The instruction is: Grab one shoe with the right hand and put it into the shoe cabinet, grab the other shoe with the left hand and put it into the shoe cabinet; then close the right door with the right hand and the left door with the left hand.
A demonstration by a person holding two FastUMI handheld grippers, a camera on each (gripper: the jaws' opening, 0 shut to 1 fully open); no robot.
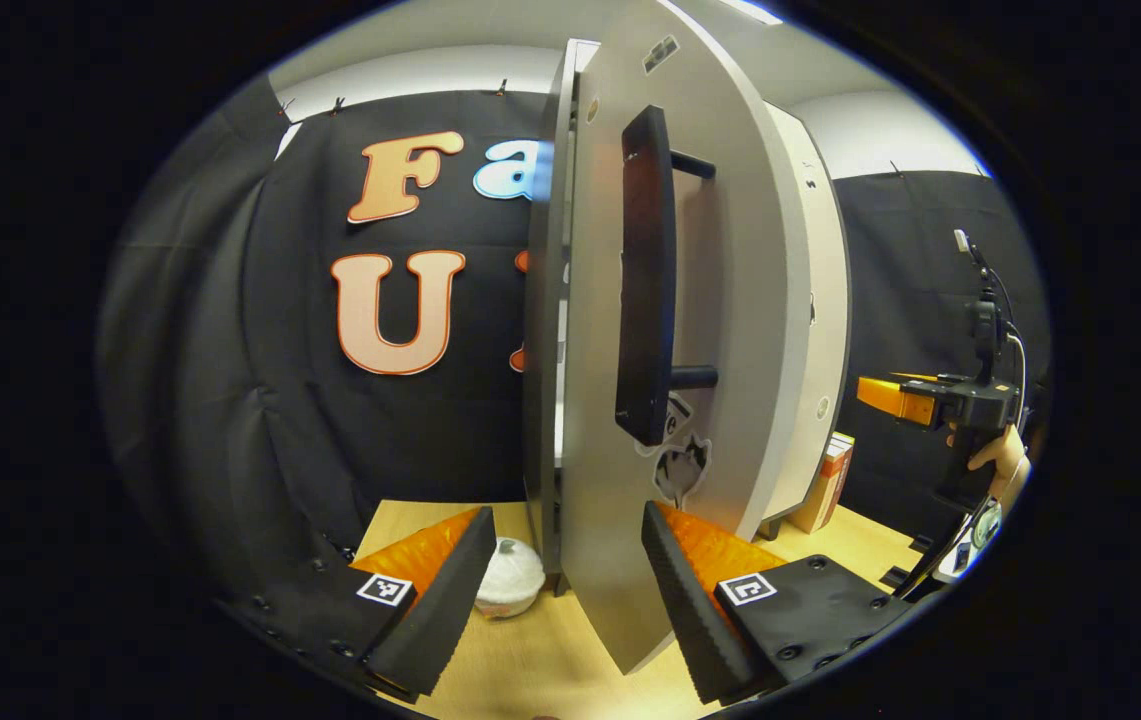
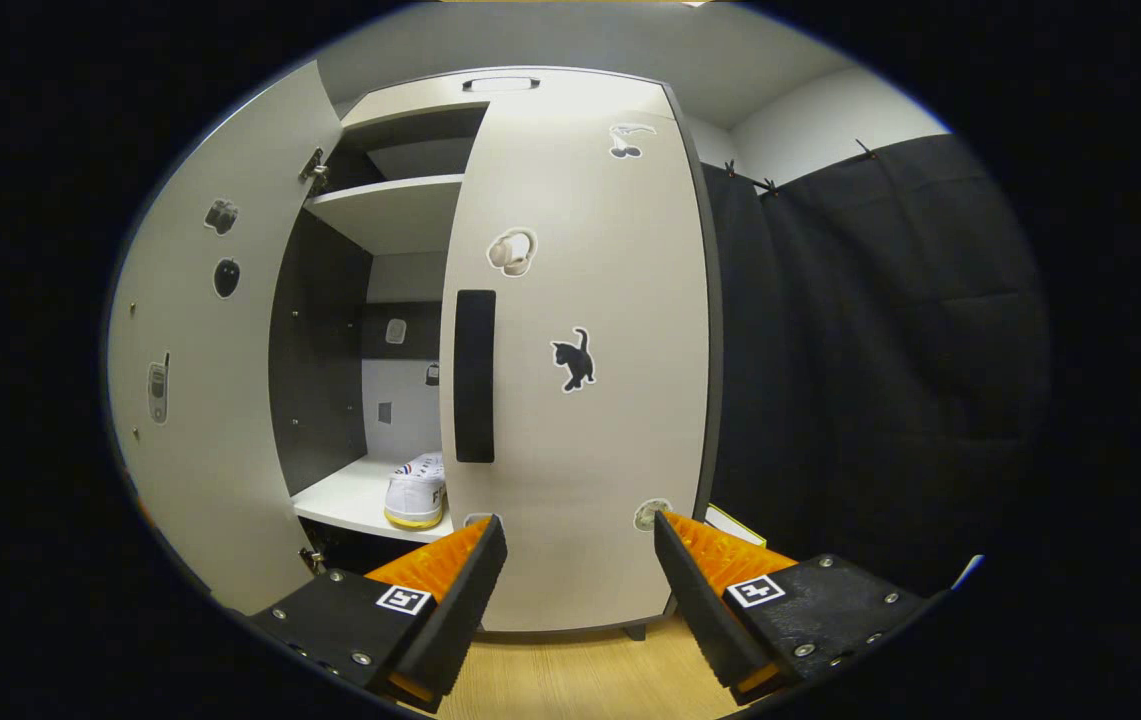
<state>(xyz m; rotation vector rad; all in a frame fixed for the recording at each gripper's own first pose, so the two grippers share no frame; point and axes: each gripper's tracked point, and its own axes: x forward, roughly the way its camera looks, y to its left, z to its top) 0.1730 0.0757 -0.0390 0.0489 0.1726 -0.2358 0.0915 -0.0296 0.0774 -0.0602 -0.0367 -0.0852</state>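
My left gripper (image 1: 565,590) is open and holds nothing; its 2 fingers straddle the free edge of the left door (image 1: 610,420), which stands ajar and edge-on to me, with its dark handle (image 1: 646,280) above. Whether either finger touches the panel I cannot tell. My right gripper (image 2: 580,585) is likewise open and empty, hovering in front of the right door (image 2: 580,400), which looks closed or nearly so; its handle (image 2: 475,375) sits near the inner edge. In the left gripper view my right gripper (image 1: 915,400) shows off to the side, well apart from the cabinet (image 2: 410,215). 1 shoe (image 2: 417,492) rests on the lower shelf (image 2: 345,500), toward its front edge; the 2nd shoe I cannot locate, as the right door hides the rest of the shelf. I judge the remaining step to be swinging the left door shut. Risks: if I push near the hinge side or at an angle, the fingers may slide off the edge and the door may stop short; a fast push could make it rebound; the shoe near the shelf's front could block it if the heel overhangs. A white object (image 1: 510,578) lies on the floor (image 1: 550,660) beside the door's foot and could be nudged by my left finger.
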